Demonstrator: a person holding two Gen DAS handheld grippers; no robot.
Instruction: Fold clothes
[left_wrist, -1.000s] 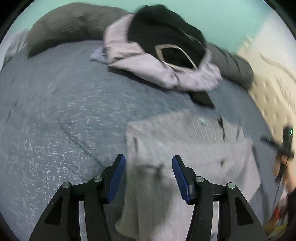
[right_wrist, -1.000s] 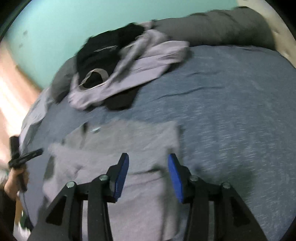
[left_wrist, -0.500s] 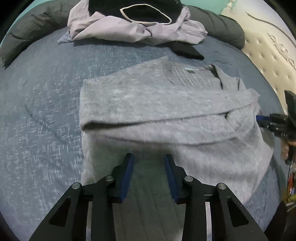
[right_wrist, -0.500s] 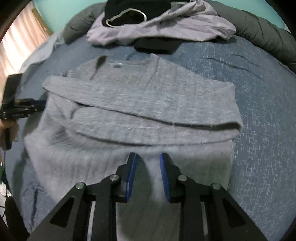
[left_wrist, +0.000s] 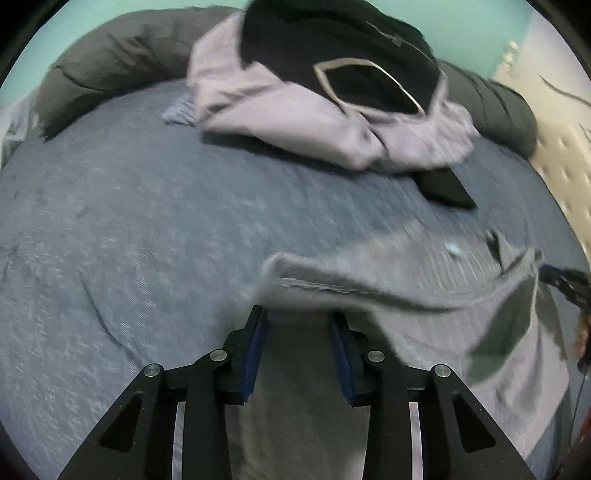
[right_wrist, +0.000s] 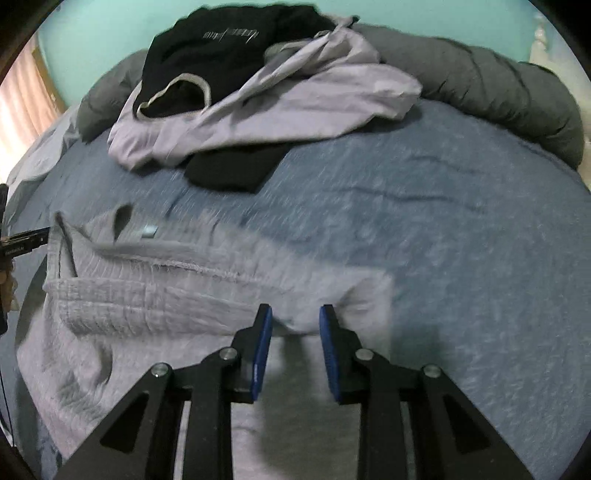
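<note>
**Sweater hem lifted for the bottom-up fold**

Half a second earlier the grey knitted sweater (right_wrist: 147, 302) had lain flat on the bed (left_wrist: 129, 240), sleeves crossed over its chest. By this moment its lower part had risen off the cover and bunched toward the collar at ten o'clock in the right wrist view. That suggested the hem-to-shoulder fold was under way but not yet laid down. The left tongs (left_wrist: 296, 314) and the right tongs (right_wrist: 295, 308) had both narrowed from a wider gap. Each appeared to be pinching the sweater's bottom edge, with grey knit filling the space between the blue pads.

Counted, there was one bed and one rolled dark grey duvet (right_wrist: 498, 92) along its far edge, from ten to two o'clock. There was one sweater being folded. An unfolded heap waited at twelve o'clock: one lilac garment (right_wrist: 295, 99), one black top (right_wrist: 207, 44) with a pale-trimmed neck, and one black piece (right_wrist: 236, 170) beneath, possibly separate. There were two tongs.
</note>
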